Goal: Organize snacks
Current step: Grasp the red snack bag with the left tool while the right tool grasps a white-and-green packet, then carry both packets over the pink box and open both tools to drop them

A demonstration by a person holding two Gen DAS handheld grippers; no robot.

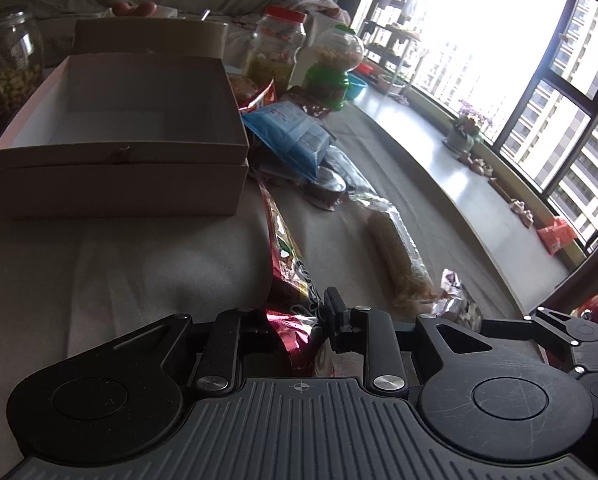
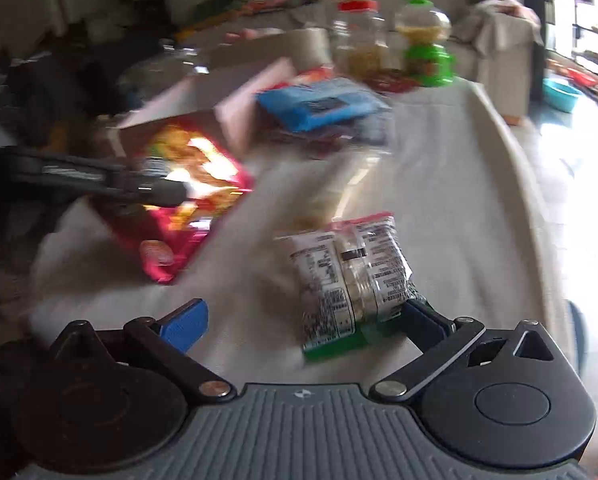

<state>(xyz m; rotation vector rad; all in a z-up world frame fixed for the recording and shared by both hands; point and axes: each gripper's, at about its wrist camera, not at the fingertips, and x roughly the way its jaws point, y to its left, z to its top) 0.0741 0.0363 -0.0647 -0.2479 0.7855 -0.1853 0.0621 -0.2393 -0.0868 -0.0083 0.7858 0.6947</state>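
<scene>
Cloth-covered table [image 1: 119, 264]: my left gripper [image 1: 299, 316] is pinched on the red snack bag [image 1: 287, 272] just short of the white box [image 1: 119, 148], long axis boxward; right gripper [image 2: 299, 324] gapes wide, holding nothing, clear packet [image 2: 347, 276] resting against its right finger.

The left tool [image 1: 299, 312], matt black plastic with shiny metal rivets, pinches a glossy, crinkled red foil bag [image 1: 289, 276] above a soft, matt grey cloth [image 1: 147, 264]. Ahead of it stands a matt, smooth cardboard box [image 1: 123, 168]. Between the right tool's [image 2: 299, 320] ribbed blue plastic pads [image 2: 185, 326] lies a glossy clear-film packet [image 2: 347, 276].
</scene>
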